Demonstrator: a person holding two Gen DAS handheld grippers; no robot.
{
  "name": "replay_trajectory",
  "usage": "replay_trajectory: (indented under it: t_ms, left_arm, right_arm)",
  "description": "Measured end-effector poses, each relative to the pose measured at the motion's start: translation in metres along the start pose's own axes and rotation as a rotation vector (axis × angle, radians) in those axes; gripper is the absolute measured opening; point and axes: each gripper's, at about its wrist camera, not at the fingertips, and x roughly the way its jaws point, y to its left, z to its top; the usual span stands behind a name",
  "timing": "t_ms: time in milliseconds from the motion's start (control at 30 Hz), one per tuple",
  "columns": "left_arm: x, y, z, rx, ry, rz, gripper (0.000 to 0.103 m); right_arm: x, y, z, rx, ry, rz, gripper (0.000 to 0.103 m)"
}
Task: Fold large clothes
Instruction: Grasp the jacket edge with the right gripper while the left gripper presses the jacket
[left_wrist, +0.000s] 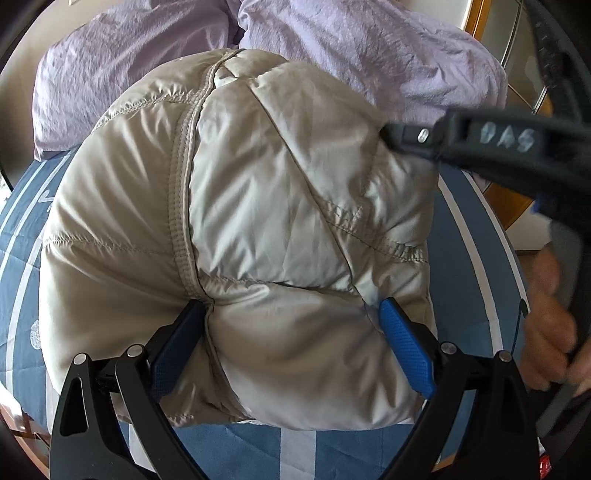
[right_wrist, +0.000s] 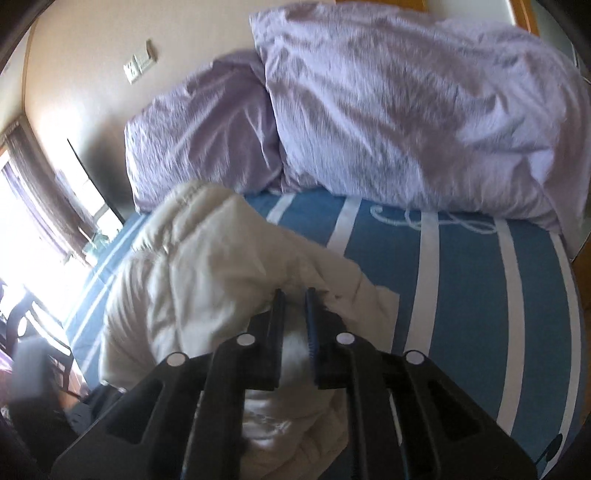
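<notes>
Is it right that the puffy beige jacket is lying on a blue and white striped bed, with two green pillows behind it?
Not quite. The pillows are pale purple, not green; the right wrist view shows both clearly. The rest holds: the puffy beige jacket lies on the blue and white striped bed, with the pillows behind it.

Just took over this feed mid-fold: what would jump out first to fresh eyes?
A puffy beige quilted jacket bundled on the blue-and-white striped bedspread fills the left wrist view, with the left gripper spread wide around its near edge. The right gripper pinches a fold at its right side. Lilac pillows lie behind.
</notes>
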Motion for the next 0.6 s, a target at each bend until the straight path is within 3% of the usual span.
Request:
replay_trajectory:
  t_ms: [333,600]
  left_arm:
    - [-0.004,-0.006,0.001,0.028,-0.011,-0.001,0.096]
    - [-0.004,-0.006,0.001,0.055,-0.016,-0.024,0.096]
  right_arm:
    - [0.039,-0.008,-0.014,-0.054,0.083,-0.048,0.007]
    - [0.057,-0.021,-0.02,-0.029,0.098,-0.046,0.006]
